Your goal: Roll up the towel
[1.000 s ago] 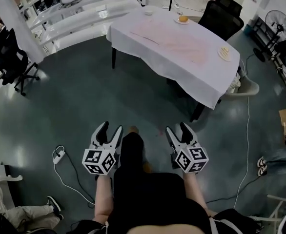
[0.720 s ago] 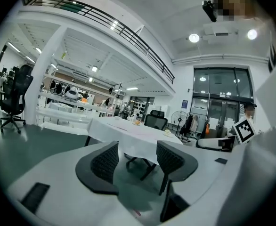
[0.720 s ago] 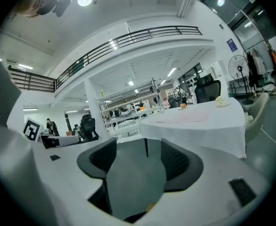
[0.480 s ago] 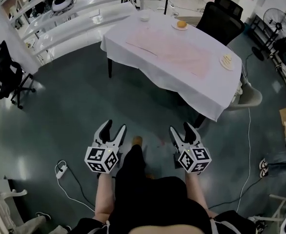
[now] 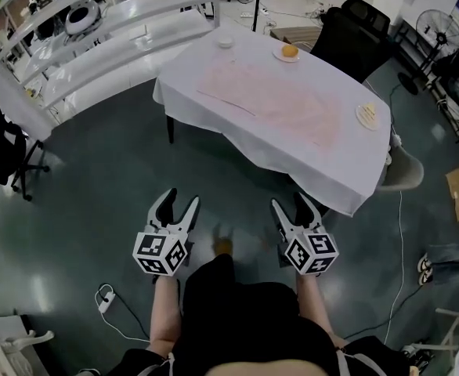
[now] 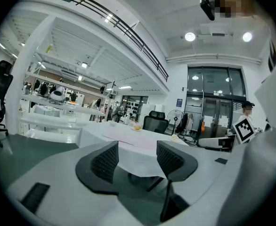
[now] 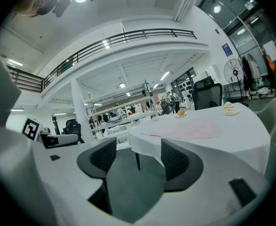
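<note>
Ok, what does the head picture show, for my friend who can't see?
A person looking down holds two open, empty grippers, the left gripper and the right gripper, over a dark floor, not yet at the table. On its white cloth a pink towel lies flat and unrolled, with a plate, a second plate and a bowl near it.

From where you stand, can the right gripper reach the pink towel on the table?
Probably not yet. The right gripper is open and empty over the floor, apart from the table, and the pink towel lies flat farther in on it. Nothing stands between them, so stepping closer should do.
</note>
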Motion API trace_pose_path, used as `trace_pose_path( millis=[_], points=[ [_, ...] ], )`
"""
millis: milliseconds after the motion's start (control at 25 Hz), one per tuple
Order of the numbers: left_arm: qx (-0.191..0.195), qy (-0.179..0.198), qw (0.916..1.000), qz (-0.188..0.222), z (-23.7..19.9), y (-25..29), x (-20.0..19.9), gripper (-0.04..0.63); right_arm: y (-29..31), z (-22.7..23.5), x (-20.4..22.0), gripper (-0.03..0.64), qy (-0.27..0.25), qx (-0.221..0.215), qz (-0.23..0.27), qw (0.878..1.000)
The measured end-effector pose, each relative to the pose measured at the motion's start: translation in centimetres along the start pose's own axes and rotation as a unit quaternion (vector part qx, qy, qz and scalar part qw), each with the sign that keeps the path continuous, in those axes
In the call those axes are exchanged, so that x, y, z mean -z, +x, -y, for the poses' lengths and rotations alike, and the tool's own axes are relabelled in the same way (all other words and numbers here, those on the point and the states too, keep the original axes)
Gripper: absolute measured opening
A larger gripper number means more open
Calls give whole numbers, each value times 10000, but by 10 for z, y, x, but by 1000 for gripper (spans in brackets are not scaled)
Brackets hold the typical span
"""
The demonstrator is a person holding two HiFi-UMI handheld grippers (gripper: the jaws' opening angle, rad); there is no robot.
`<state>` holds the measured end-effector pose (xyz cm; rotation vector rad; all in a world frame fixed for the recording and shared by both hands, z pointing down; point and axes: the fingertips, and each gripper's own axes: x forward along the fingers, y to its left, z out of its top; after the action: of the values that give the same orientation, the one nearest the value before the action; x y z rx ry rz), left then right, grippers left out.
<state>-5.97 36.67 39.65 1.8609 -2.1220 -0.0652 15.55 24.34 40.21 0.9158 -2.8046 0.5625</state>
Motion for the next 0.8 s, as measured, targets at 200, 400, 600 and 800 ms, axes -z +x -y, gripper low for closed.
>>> trace_pose_path(
  millis=[200, 400, 600, 800],
  points=[
    [146, 63, 9999, -24, -33, 43, -19, 259, 46, 4, -13, 307, 44, 141, 72, 9999],
    [329, 130, 9994, -67, -53, 78, -25, 259, 78, 11, -15, 307, 104, 303, 122, 9994],
    [472, 158, 9986, -199, -65, 97, -22, 259, 97, 16, -8, 307, 185, 472, 82, 9987],
    [501, 107, 9981, -348, -76, 103, -13, 259, 102, 18, 5, 307, 131, 596, -93, 9981]
  ],
)
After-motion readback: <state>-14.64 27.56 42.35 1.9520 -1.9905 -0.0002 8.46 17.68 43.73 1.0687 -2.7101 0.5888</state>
